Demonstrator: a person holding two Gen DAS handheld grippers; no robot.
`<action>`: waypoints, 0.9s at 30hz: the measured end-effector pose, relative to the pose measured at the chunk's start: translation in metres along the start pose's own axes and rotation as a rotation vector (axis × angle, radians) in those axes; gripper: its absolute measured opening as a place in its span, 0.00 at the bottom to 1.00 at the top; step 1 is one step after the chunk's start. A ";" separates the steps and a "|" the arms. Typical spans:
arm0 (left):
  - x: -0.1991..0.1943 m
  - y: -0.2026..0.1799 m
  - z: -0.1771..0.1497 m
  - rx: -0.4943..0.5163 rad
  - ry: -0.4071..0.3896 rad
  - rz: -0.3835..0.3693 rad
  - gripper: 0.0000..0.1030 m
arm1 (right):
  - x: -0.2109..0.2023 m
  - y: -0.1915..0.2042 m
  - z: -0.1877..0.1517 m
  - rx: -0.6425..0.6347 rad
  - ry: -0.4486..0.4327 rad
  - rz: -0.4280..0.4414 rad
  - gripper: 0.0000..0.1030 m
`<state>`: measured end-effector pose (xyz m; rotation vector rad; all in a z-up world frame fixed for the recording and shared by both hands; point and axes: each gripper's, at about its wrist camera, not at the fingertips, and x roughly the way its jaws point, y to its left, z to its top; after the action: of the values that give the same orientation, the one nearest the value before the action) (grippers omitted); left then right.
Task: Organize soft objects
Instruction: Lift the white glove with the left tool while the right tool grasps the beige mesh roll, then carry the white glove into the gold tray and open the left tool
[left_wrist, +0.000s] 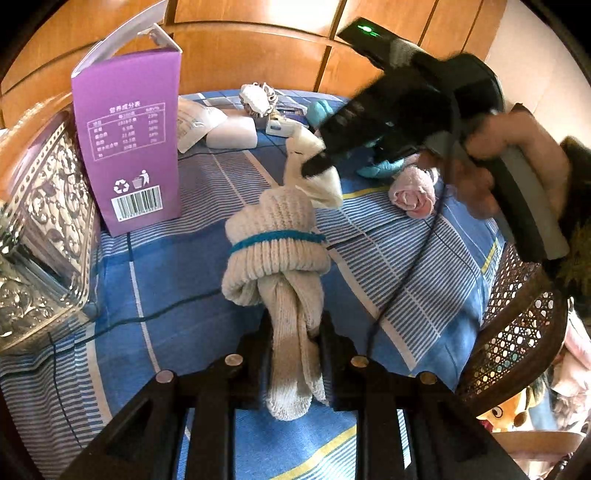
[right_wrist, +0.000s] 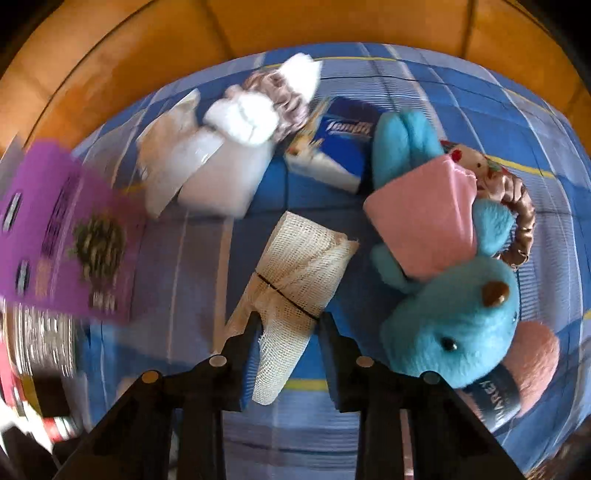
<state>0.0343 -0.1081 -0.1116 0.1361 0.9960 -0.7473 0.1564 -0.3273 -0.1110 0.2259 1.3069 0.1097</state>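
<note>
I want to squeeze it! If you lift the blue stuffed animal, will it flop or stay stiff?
The blue stuffed animal would probably flop: its plush body lies slumped on the bedsheet. It looks light for its size, being fluffy. Its fuzzy surface likely won't slip.

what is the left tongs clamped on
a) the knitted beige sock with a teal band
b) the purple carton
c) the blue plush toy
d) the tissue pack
a: in the left wrist view the left tongs pinch the lower end of the knitted beige sock, while the purple carton stands apart on the blue bedsheet.
</note>
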 end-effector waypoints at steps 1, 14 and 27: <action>-0.001 0.001 0.001 0.005 0.004 0.002 0.21 | -0.001 -0.005 -0.003 0.005 -0.011 0.027 0.28; -0.036 -0.031 0.060 0.069 -0.072 -0.016 0.18 | -0.002 -0.015 0.003 0.007 -0.033 0.051 0.29; -0.086 0.029 0.214 -0.097 -0.244 0.076 0.18 | 0.006 0.003 0.002 -0.056 -0.057 0.011 0.30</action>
<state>0.1769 -0.1347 0.0701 -0.0014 0.7885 -0.6280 0.1601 -0.3237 -0.1152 0.1873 1.2447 0.1483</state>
